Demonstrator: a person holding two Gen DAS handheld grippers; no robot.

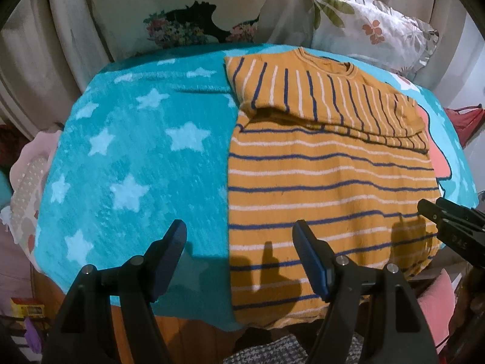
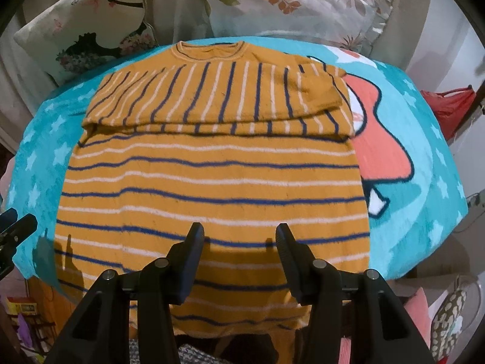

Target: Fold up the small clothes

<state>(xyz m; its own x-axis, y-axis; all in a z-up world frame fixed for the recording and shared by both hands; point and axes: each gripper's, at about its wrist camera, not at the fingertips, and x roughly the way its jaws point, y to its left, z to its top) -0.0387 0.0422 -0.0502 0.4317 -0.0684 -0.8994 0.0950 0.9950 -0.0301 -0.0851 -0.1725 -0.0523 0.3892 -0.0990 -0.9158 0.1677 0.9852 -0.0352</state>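
Observation:
A mustard sweater point(image 1: 327, 182) point(image 2: 212, 182) with navy and white stripes lies flat on a teal star blanket point(image 1: 136, 151) point(image 2: 424, 166). Its sleeves are folded across the chest, collar at the far end. My left gripper point(image 1: 239, 227) hovers open over the sweater's near left edge, one finger above the blanket and one above the knit. My right gripper point(image 2: 240, 229) hangs open over the middle of the near hem, nothing between its fingers. Each gripper shows at the other view's edge: the right gripper point(image 1: 448, 212) and the left gripper point(image 2: 15, 224).
Two printed pillows point(image 1: 169, 15) point(image 1: 369, 24) lean against the sofa behind the blanket. The wooden table edge point(image 1: 188, 333) shows below the blanket's near side. A red bag point(image 2: 451, 106) sits off to the right, and clutter fills the lower left floor.

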